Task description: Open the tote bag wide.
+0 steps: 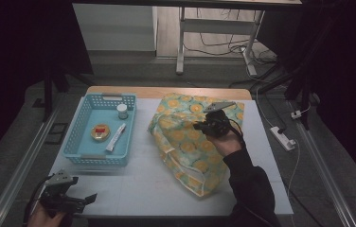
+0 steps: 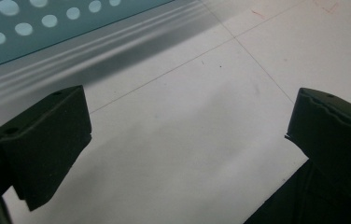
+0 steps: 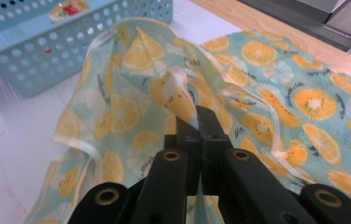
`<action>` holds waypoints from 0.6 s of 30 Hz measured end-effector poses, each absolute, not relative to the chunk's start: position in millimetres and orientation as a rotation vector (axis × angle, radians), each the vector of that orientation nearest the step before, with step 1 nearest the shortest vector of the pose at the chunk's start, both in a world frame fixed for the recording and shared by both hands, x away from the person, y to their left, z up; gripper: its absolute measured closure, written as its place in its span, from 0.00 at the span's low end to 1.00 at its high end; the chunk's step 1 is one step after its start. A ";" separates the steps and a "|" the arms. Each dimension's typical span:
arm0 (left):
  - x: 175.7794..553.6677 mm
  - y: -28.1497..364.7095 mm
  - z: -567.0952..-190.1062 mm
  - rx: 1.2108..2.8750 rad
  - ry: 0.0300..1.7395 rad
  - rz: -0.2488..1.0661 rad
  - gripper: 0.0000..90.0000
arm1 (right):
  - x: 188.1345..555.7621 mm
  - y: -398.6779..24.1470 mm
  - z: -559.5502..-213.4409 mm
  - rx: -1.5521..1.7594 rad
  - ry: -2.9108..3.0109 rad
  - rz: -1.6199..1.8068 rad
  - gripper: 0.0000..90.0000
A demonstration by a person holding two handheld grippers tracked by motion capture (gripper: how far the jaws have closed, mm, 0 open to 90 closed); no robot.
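Observation:
A teal bag printed with orange slices (image 1: 192,142) lies on the white table, its near part lifted into a peak. My right gripper (image 1: 200,126) is shut on a fold of the bag's upper layer; in the right gripper view the cloth (image 3: 178,88) rises out from between the closed jaws of the gripper (image 3: 197,116). My left gripper (image 1: 90,197) rests at the table's front left corner, held by a hand. Its jaws stand wide open in the left gripper view (image 2: 185,135), with bare table between them.
A light blue perforated basket (image 1: 84,144) stands at the left of the table, holding a small white-capped jar (image 1: 122,111), a round yellow tin (image 1: 100,132) and a white tube (image 1: 115,138). A power strip (image 1: 283,137) and cables lie on the floor to the right.

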State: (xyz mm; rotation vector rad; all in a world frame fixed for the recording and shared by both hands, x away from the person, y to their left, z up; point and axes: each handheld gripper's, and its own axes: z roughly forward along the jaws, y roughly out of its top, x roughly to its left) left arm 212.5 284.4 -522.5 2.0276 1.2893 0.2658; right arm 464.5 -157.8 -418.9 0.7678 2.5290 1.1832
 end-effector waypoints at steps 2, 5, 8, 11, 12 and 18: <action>212.4 284.6 -522.5 2.026 1.289 0.264 0.00 | 465.5 -155.1 -414.6 0.773 2.522 1.191 1.00; 212.4 284.8 -522.5 2.025 1.289 0.264 0.00 | 467.4 -152.0 -408.7 0.789 2.520 1.212 1.00; 212.4 284.7 -522.5 2.025 1.288 0.264 0.00 | 468.8 -149.6 -403.9 0.807 2.518 1.234 1.00; 212.4 284.8 -522.4 2.025 1.288 0.263 0.00 | 470.4 -148.5 -400.4 0.819 2.518 1.249 1.00; 212.4 284.8 -522.5 2.025 1.288 0.263 0.00 | 470.9 -148.5 -399.1 0.823 2.517 1.255 1.00; 212.6 284.7 -522.5 2.027 1.289 0.262 0.00 | 471.8 -148.6 -390.5 0.824 2.500 1.282 1.00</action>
